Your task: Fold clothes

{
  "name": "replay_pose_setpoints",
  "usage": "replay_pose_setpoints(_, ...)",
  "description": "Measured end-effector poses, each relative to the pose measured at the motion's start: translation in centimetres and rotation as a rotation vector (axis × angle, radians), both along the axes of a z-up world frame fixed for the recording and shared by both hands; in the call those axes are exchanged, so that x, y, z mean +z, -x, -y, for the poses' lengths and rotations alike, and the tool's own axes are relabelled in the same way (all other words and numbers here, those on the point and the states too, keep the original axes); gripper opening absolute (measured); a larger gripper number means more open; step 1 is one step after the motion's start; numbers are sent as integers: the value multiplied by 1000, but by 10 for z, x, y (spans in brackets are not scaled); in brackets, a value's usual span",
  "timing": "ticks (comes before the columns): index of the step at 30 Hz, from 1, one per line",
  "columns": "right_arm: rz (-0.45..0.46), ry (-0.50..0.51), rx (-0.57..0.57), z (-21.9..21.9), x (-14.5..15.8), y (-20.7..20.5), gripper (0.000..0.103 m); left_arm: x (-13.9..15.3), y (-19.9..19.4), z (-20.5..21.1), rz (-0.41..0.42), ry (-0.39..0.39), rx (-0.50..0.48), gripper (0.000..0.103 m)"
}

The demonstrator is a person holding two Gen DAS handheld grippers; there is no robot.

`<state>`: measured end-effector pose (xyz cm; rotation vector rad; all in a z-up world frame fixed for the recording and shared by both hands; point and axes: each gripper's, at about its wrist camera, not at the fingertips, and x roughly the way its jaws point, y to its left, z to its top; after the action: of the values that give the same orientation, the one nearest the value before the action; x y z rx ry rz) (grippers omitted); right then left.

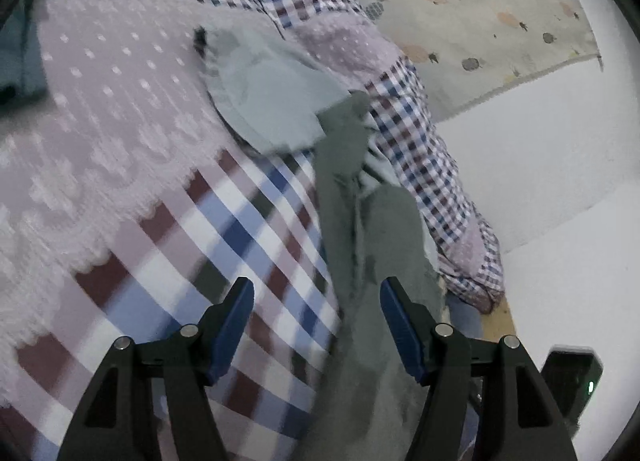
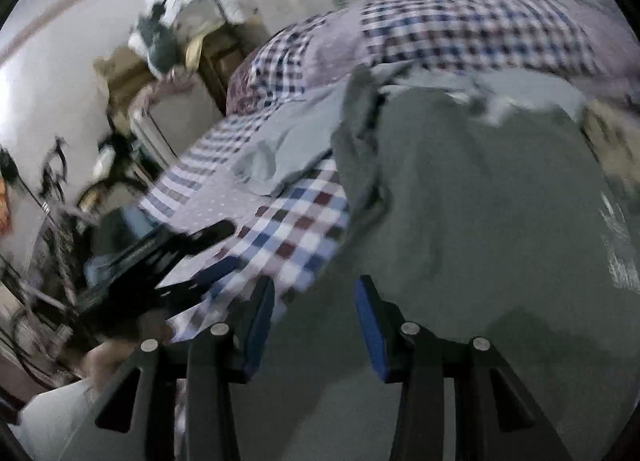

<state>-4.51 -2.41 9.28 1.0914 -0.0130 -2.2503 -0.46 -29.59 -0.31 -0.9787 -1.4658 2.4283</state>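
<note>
Checked bedspread (image 1: 248,229) under grey garment (image 1: 360,221) between open hand-held gripper (image 1: 317,289) fingers.

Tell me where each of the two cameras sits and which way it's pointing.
Left wrist: on the left gripper, looking forward along its open fingers over the checked bedcover and grey-green garment toward a fruit-print cloth.
Right wrist: on the right gripper, open, low over the grey-green garment, facing a cluttered room; the left gripper and a hand show.
Shared: bedcover, garment, pale blue cloth.
</note>
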Motion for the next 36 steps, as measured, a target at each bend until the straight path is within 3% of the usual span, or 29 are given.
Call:
replay_pose_setpoints(6,-153,-271,2,79,-30,56,45,-2,-2,18,-2,-26,24,69)
replay_pose_setpoints(14,-258,-539,6,128,-65,116,41,-3,-1,24,-11,-63,23,69)
replay_pose_setpoints(17,-252,-613,-2,135,-78,135,8,-2,-2,29,-19,-71,33,69)
replay_pose_setpoints(19,-259,-642,2,140,-84,143,1,-2,-5,35,-23,-78,49,69)
replay_pose_setpoints(22,-363,-584,76,149,-72,121,1,-6,-8,45,-19,-109,80,69)
replay_pose_setpoints(24,-428,-481,221,156,-59,89,1,-8,-9,49,-14,-125,96,69)
replay_pose_setpoints(27,-395,-412,459,166,-63,50,2,-11,-10,51,2,-132,107,69)
replay_pose_setpoints(29,-342,-445,542,169,-77,40,5,-13,-11,52,18,-119,111,69)
replay_pose_setpoints(32,-228,-405,570,155,-82,45,10,-14,-11,53,19,-123,119,69)
replay_pose_setpoints(34,-170,-308,531,138,-72,58,34,-14,-12,54,19,-127,124,69)
replay_pose_setpoints(36,-133,-207,447,122,-60,73,45,-14,-12,54,18,-131,129,69)
